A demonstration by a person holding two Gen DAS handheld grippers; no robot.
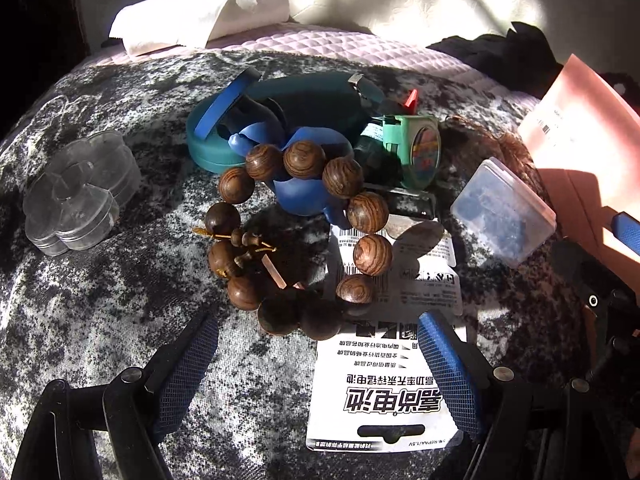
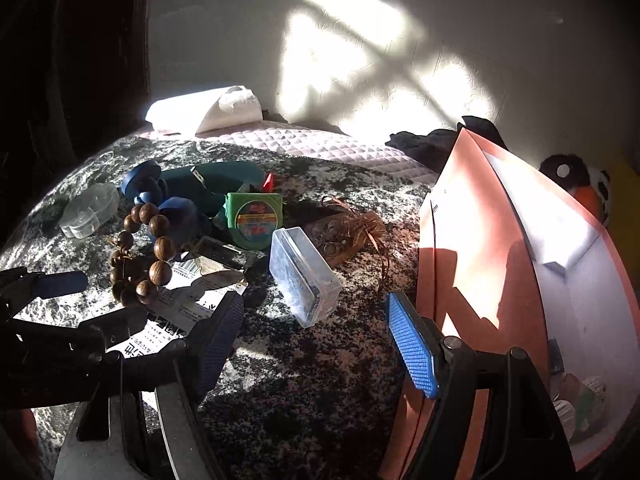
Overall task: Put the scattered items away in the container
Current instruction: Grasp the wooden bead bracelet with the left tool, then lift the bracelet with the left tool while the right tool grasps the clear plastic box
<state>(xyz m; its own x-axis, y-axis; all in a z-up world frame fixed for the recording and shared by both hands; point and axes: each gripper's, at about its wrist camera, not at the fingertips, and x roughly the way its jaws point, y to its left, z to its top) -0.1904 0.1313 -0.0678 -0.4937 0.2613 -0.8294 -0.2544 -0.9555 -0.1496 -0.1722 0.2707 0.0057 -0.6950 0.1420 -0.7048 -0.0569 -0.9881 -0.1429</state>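
Scattered items lie on a grey mottled cloth. A wooden bead bracelet (image 1: 304, 236) lies just ahead of my open, empty left gripper (image 1: 320, 364), partly on a white battery card (image 1: 384, 396). Behind it are a blue and teal strap bundle (image 1: 288, 120), a green tape measure (image 1: 416, 148) and a clear flower-shaped box (image 1: 76, 196). A clear rectangular case (image 2: 302, 276) lies ahead of my open, empty right gripper (image 2: 316, 340). The pink box (image 2: 516, 280) stands at the right, open, with small items inside. The bracelet (image 2: 144, 252) and tape measure (image 2: 256, 216) also show in the right wrist view.
A white tissue pack (image 1: 200, 16) lies on a quilted pink pad (image 1: 320, 44) at the back by the wall. Dark cloth (image 2: 436, 140) and a plush toy (image 2: 580, 184) sit behind the pink box. A brown tasselled item (image 2: 348, 228) lies near the clear case.
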